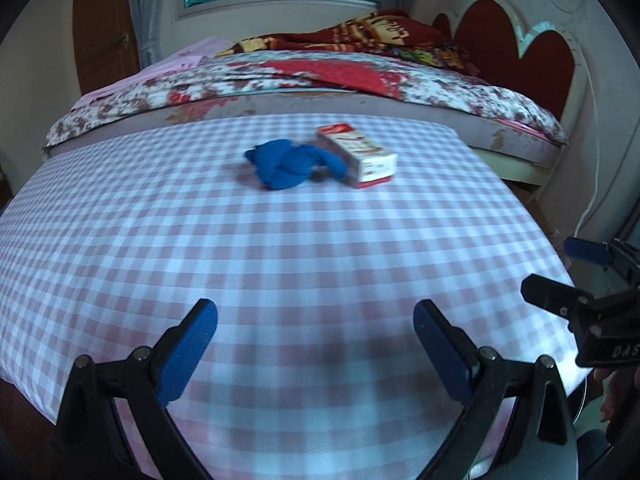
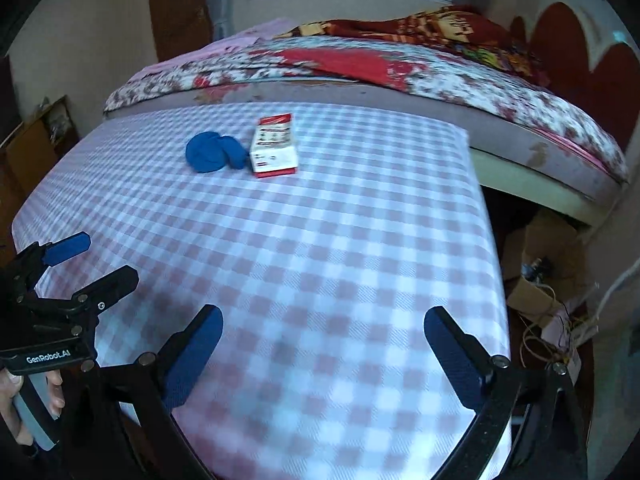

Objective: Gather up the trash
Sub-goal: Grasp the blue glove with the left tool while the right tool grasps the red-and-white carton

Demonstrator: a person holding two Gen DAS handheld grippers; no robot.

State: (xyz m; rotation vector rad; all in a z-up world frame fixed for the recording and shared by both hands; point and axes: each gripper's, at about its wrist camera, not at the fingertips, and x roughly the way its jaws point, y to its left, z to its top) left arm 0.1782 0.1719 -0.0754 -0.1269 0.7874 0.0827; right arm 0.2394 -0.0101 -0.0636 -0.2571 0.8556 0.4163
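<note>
A crumpled blue glove (image 1: 290, 164) lies on the pink-and-white checked tablecloth (image 1: 200, 248) near the table's far edge, touching a white-and-red small carton (image 1: 358, 154) on its right. Both also show in the right wrist view: the glove (image 2: 214, 152) and the carton (image 2: 275, 148). My left gripper (image 1: 316, 344) is open and empty, low over the near part of the table, well short of the trash. My right gripper (image 2: 324, 354) is open and empty, also over the near part. Each gripper shows at the edge of the other's view, the right gripper (image 1: 576, 276) and the left gripper (image 2: 92, 260).
A bed with a floral cover (image 1: 320, 76) runs right behind the table. A red heart-shaped headboard (image 1: 532, 52) stands at the right. Cardboard boxes and loose cords (image 2: 552, 280) lie on the floor off the table's right edge.
</note>
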